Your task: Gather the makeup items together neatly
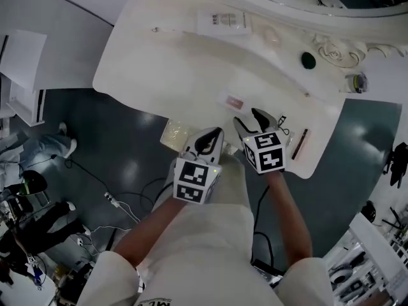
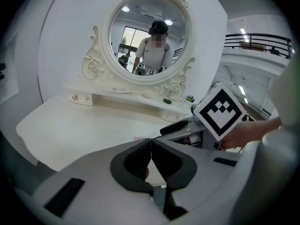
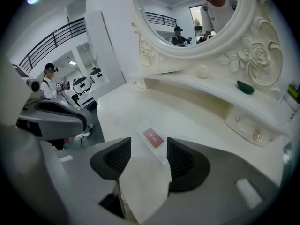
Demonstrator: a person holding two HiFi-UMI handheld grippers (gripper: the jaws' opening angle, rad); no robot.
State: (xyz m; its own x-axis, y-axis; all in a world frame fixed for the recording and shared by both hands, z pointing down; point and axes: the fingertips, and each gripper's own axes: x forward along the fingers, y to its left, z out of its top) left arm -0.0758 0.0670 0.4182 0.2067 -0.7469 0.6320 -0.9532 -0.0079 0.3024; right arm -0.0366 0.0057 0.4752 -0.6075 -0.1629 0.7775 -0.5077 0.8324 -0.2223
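Note:
A small clear packet with a red label (image 1: 234, 101) (image 3: 153, 138) lies flat on the white vanity table (image 1: 159, 62). My right gripper (image 1: 258, 116) (image 3: 149, 158) hovers just short of it, open, with nothing between its fingers. My left gripper (image 1: 210, 136) (image 2: 150, 156) is beside it at the table's front edge, shut and empty. A brown pencil (image 1: 299, 143) and small black items (image 1: 280, 123) lie to the right of the right gripper. On the back shelf are a white tube (image 1: 223, 22), a pale round thing (image 1: 272, 37) (image 3: 202, 71) and a dark green oval (image 1: 308, 60) (image 3: 244, 86).
A round ornate mirror (image 2: 150, 32) stands behind the shelf. A small bottle (image 1: 357, 81) sits at the shelf's right end. A pale yellowish thing (image 1: 173, 134) shows at the table's front edge, left of the left gripper. Cables and gear lie on the dark floor (image 1: 108, 199).

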